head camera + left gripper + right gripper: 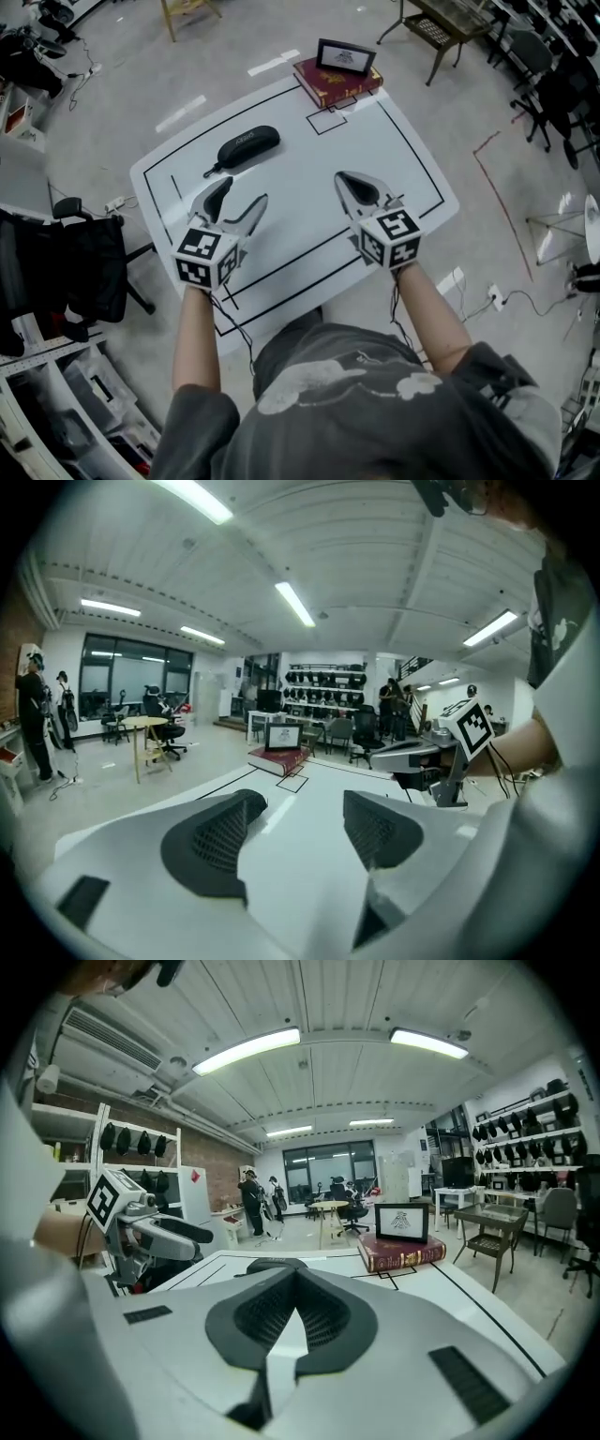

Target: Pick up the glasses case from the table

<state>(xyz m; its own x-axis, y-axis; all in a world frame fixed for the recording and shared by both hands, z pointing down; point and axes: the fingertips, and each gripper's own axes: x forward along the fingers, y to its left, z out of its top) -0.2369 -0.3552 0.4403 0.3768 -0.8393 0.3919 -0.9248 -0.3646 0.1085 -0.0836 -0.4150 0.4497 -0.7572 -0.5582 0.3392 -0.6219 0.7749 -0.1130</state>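
Note:
A black glasses case (247, 148) lies on the white table (309, 234), in its far left part, with a short strap at its near end. My left gripper (245, 189) hovers just short of the case, jaws apart and empty; in the left gripper view (302, 803) only bare table shows between them, and the case is out of sight. My right gripper (342, 176) is to the right over the table's middle, its jaws shut together with nothing in them (295, 1279). The case (275, 1262) peeks over the right gripper's jaw tips.
A dark red book (337, 82) with a small picture frame (345, 56) on it sits at the table's far edge. Black lines mark zones on the tabletop. A black office chair (84, 262) stands left of the table. Cables lie on the floor.

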